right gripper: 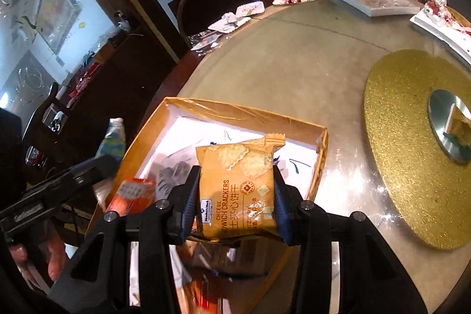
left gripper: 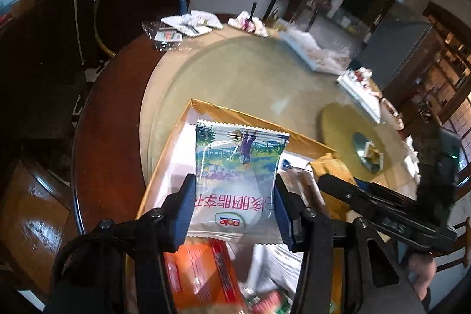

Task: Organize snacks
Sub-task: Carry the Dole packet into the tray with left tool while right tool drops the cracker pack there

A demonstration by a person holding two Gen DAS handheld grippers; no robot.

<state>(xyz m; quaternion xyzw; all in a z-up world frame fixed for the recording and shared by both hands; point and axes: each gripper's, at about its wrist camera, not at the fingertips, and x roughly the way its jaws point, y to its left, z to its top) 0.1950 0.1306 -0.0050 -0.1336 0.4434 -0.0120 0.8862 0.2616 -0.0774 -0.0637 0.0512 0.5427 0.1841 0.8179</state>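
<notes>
in our left gripper (left gripper: pixel 235 196) we held a pale blue dole snack packet (left gripper: pixel 238 167), the two blue pads clamped on its long edges so that it stood up above the cardboard box (left gripper: pixel 182 119). in our right gripper (right gripper: pixel 235 196) we held an orange packet of cheese sandwich crackers (right gripper: pixel 237 190), jaws pressed against both its sides, and it too hung over the box. from the right wrist view the left gripper showed at the left edge with the tip of its blue packet sticking up. from the left wrist view the right gripper's black fingers reached in from the right with the orange packet at their tips.

below the held packets, inside the box, lay a red-orange snack pack (left gripper: pixel 203 275) on a white lining, along with other wrappers too blurred for us to name. the box sat at the near edge of the glass turntable (left gripper: pixel 250 72), which rested on a round dark wooden table (left gripper: pixel 109 119).

further out on the glass we saw a glittery gold round board (right gripper: pixel 406 155) with a silver disc at its middle. beyond it were white trays (right gripper: pixel 374 9) holding cake scraps and plastic film, then crumpled paper plates (left gripper: pixel 191 24) at the far rim, and a round-backed chair (left gripper: pixel 138 5) behind the table.
</notes>
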